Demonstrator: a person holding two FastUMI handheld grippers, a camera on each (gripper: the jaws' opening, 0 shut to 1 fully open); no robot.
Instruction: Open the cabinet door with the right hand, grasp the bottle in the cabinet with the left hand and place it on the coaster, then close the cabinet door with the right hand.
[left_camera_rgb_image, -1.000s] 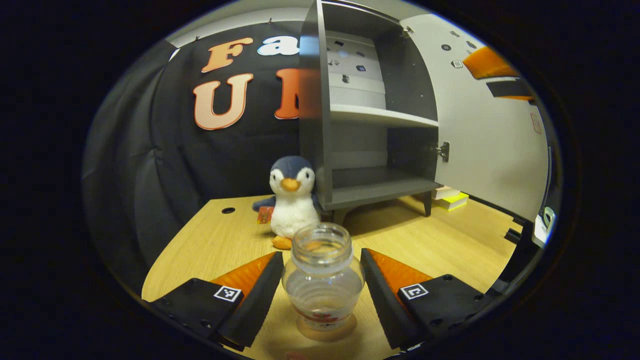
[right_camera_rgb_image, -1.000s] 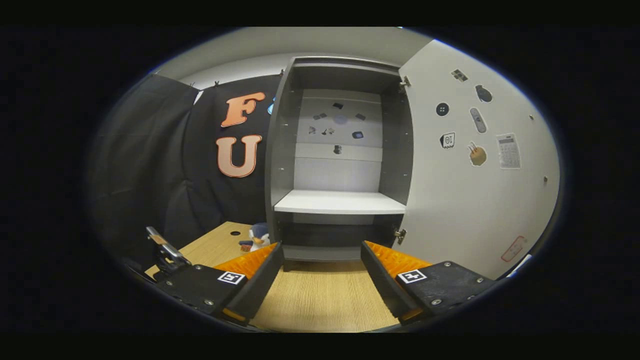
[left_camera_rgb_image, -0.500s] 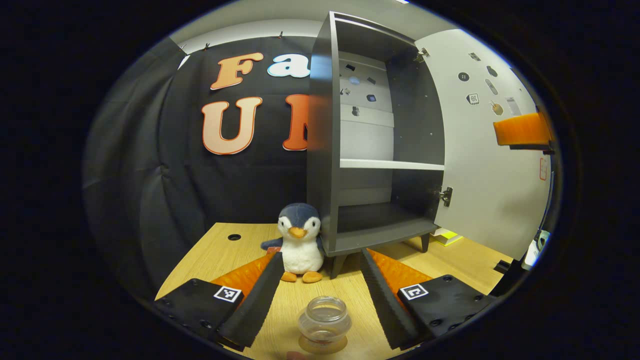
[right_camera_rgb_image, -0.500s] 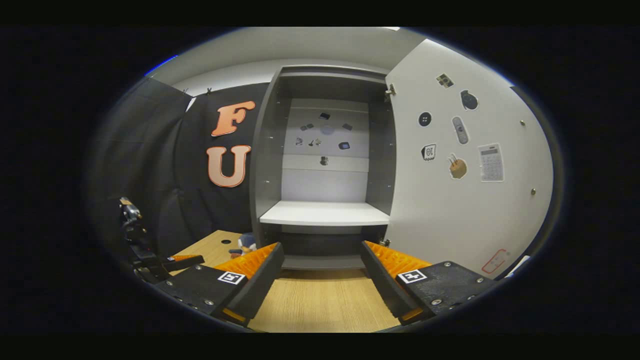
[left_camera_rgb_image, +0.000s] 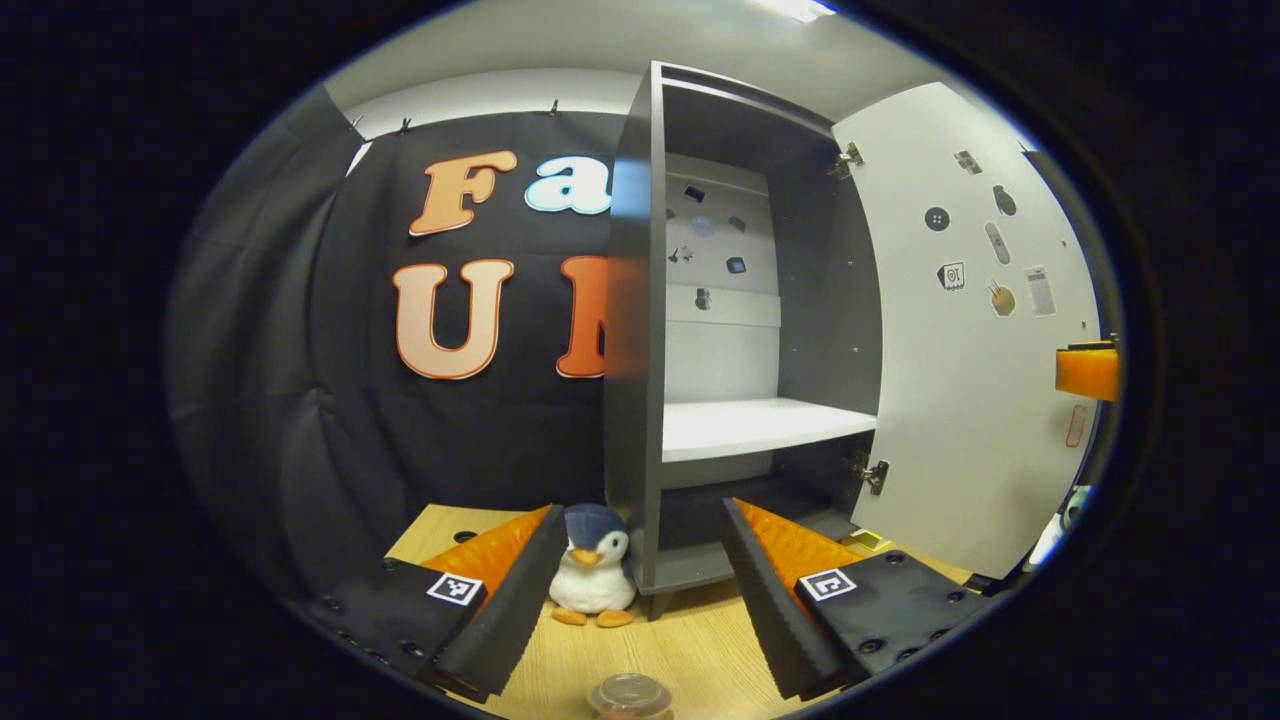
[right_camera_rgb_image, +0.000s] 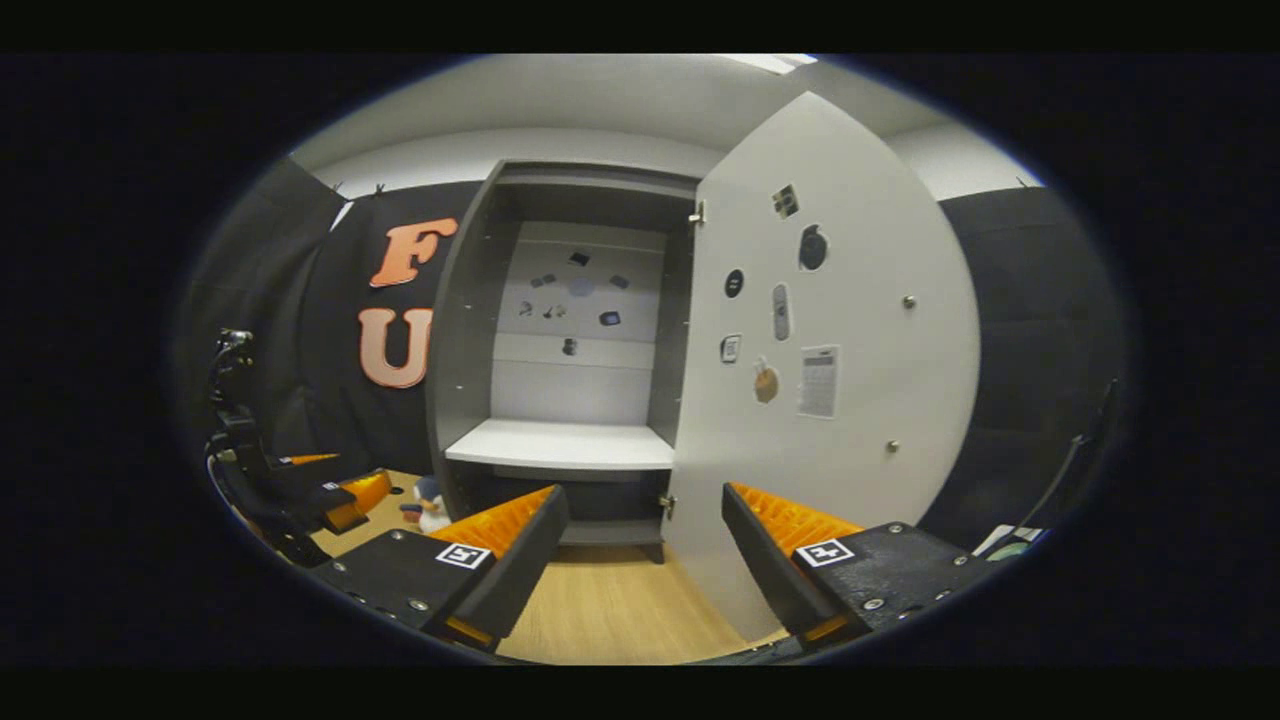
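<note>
Wooden desk (left_camera_rgb_image: 690, 650), cabinet (left_camera_rgb_image: 640, 330) at back, door (right_camera_rgb_image: 830, 380) swung open. Bottle (left_camera_rgb_image: 630, 697) released at near edge, further off than before; both grippers (left_camera_rgb_image: 635, 590) (right_camera_rgb_image: 645, 560) parted, empty.

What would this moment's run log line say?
stage: bottle released on table | left gripper: open | right gripper: open, near cabinet door | door: open

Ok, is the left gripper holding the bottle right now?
No: in the left gripper view the left gripper is open with nothing between its fingers, and the bottle stands on the table below them.
</note>
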